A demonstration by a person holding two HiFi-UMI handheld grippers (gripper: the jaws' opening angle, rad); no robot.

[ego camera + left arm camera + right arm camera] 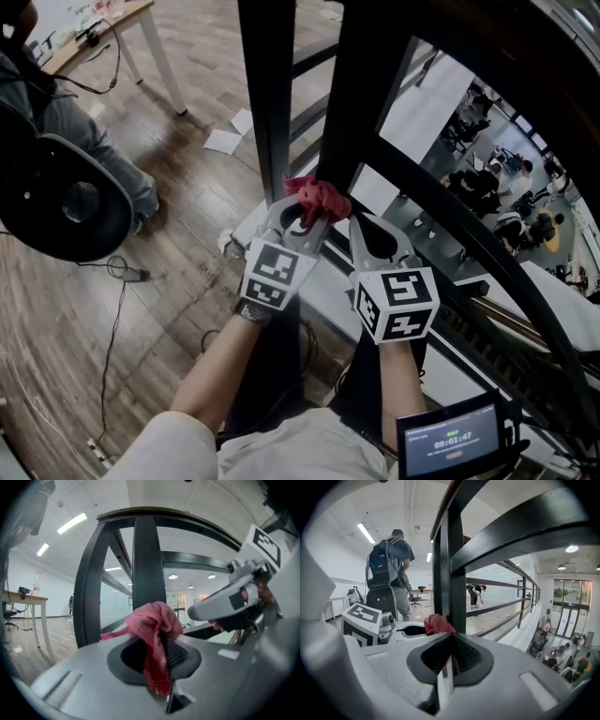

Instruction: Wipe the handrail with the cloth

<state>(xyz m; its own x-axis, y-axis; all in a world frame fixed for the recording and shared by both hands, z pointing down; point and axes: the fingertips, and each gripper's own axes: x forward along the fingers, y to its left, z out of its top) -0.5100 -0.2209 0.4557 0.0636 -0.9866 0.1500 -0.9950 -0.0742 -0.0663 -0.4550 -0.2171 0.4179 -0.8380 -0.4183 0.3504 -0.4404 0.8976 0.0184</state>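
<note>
Left gripper [302,217] is clamped on the red cloth [320,199], just beside the handrail post [267,94]. Right gripper [377,234] has its jaws together and empty, right of that post. Wiping seems about to start; next the cloth must be pressed on and slid along the rail.

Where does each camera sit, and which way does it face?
Head view: on the person's head, facing steeply down at forearms, left gripper, right gripper.
Left gripper view: on the left gripper, facing along fingers shut on the red cloth.
Right gripper view: on the right gripper, facing along its shut fingers.
Shared by all: red cloth, black railing.
</note>
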